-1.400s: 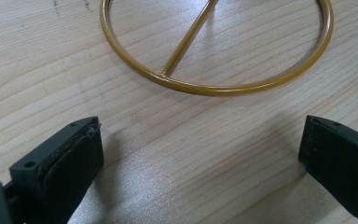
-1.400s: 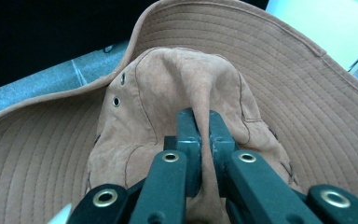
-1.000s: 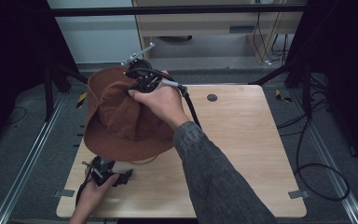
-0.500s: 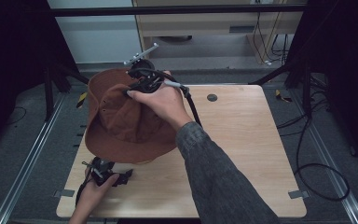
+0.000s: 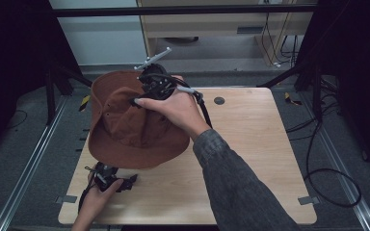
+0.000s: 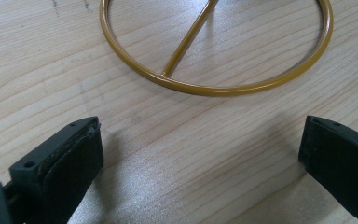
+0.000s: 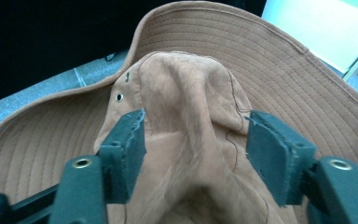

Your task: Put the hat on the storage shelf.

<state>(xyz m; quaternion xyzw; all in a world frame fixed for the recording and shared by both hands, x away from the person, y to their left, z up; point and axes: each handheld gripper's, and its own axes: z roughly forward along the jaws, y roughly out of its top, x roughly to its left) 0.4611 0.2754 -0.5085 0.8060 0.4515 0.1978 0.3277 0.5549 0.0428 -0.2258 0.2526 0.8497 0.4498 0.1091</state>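
Your right gripper [image 7: 193, 140] is sitting over the hat [image 5: 130, 122], and its jaws have just been opening: the crown [image 7: 191, 112] is bulging up between them, the pads barely clear of the cloth. The hat is looking soft, light and floppy, so you are best pinching a fold of the crown or the stitched brim [image 7: 279, 70]. Your left gripper [image 6: 200, 158] is hovering wide open, gripping nothing, a yellow ring [image 6: 214, 86] lying just ahead of its jaws. The table [image 5: 250, 144] is pale wood; dark framing is closing in around it
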